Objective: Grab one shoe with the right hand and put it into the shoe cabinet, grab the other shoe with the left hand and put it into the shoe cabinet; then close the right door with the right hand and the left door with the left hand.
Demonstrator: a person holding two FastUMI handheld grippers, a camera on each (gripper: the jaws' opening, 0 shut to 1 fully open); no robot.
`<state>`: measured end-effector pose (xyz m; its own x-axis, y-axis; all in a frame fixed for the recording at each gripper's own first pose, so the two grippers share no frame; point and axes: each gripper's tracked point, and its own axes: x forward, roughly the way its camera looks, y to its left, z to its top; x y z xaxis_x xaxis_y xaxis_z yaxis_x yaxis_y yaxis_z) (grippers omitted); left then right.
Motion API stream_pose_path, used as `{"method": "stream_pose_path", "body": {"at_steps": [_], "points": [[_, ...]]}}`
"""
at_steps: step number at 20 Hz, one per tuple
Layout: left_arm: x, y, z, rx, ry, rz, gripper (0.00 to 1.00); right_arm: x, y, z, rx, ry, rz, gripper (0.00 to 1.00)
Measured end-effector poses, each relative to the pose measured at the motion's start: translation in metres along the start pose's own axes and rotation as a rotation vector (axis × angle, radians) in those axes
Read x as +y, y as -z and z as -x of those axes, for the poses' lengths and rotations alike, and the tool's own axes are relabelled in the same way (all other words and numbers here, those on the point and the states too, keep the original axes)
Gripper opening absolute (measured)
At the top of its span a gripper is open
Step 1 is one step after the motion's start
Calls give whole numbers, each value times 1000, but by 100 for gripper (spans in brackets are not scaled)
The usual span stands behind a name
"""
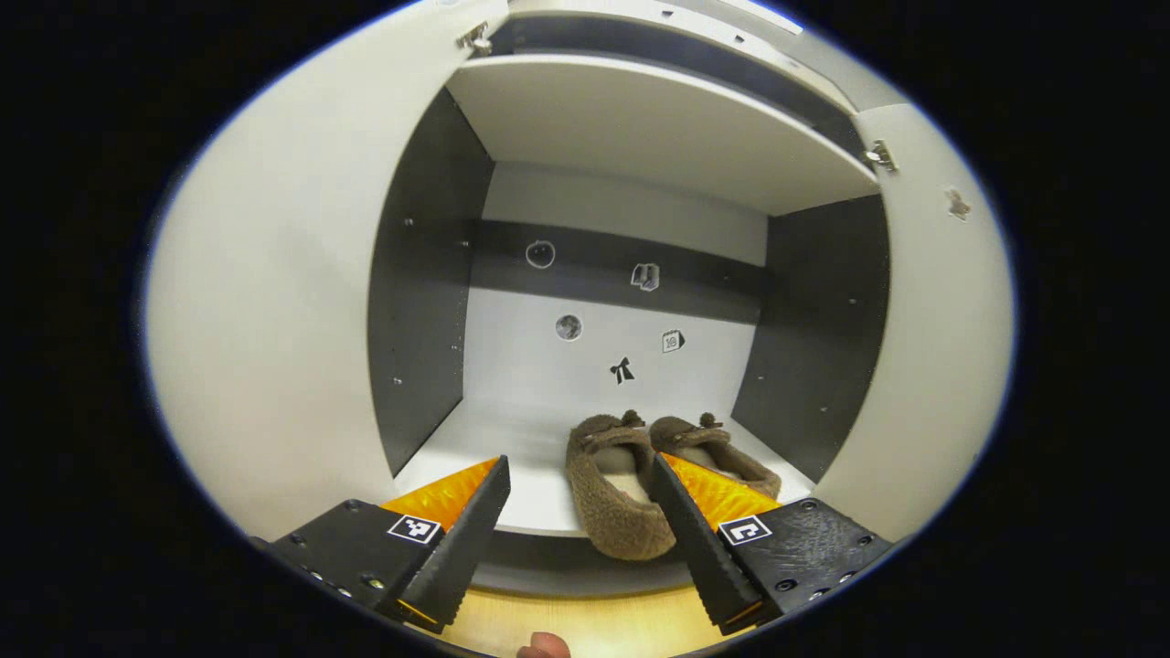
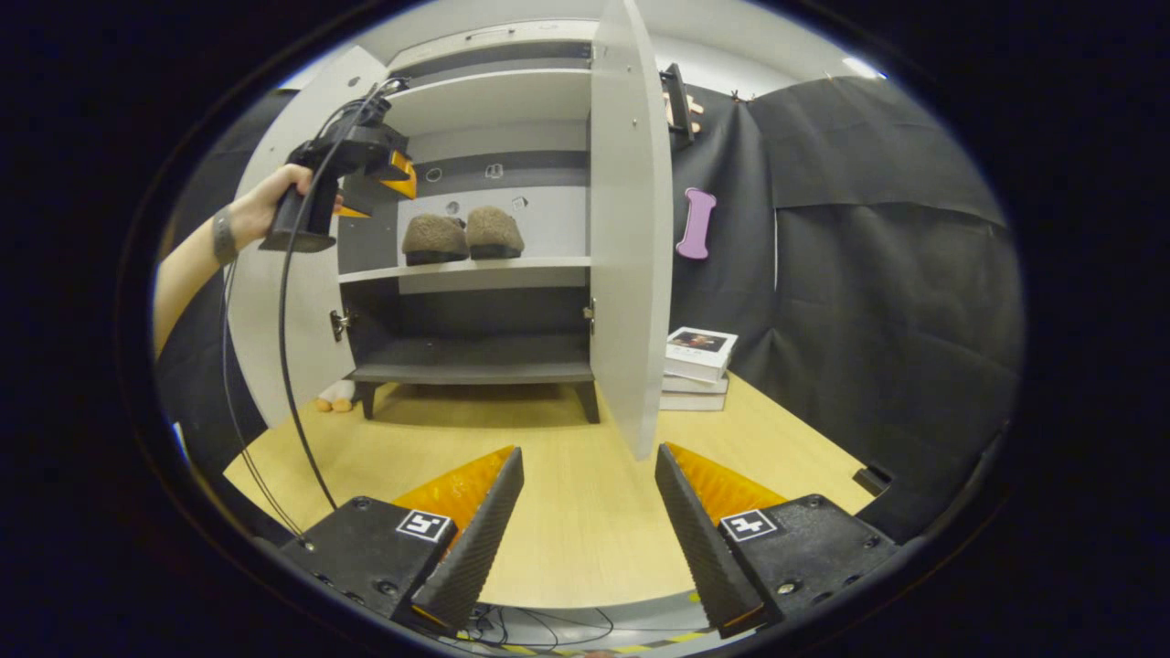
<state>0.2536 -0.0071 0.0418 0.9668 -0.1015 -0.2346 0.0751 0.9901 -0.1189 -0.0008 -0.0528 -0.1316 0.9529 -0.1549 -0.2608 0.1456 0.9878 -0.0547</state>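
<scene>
With both brown fleecy slippers [image 1: 631, 484] side by side on the white cabinet shelf [image 2: 475, 268], both grippers [image 1: 576, 539] [image 2: 585, 539] gape empty, and a hasty swing of the tall white right door [image 2: 626, 228] might clip protruding heels.

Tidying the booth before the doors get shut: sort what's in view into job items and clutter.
Job items:
two shoes side by side on the cabinet shelf
right door, open
left door, open
left gripper, jaws open
right gripper, jaws open

Clutter:
stack of books
purple bone-shaped thing on the wall
small plush toy beside the cabinet leg
</scene>
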Motion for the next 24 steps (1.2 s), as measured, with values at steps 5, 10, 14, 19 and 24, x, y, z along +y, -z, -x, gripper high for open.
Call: {"method": "stream_pose_path", "body": {"at_steps": [5,10,14,19,24], "points": [[10,51,77,-39,41,21,99,11,-5,7,-11,-34,6,92],[16,96,150,-96,15,-41,95,23,-26,13,-53,-73,-22,92],[11,124,183,-89,8,-54,95,30,-32,13,-54,-96,-37,92],[13,133,212,-120,-30,-42,95,36,-36,20,-62,-106,-55,92],[19,136,234,-148,-67,-48,99,31,-45,28,-90,-86,-95,92]]}}
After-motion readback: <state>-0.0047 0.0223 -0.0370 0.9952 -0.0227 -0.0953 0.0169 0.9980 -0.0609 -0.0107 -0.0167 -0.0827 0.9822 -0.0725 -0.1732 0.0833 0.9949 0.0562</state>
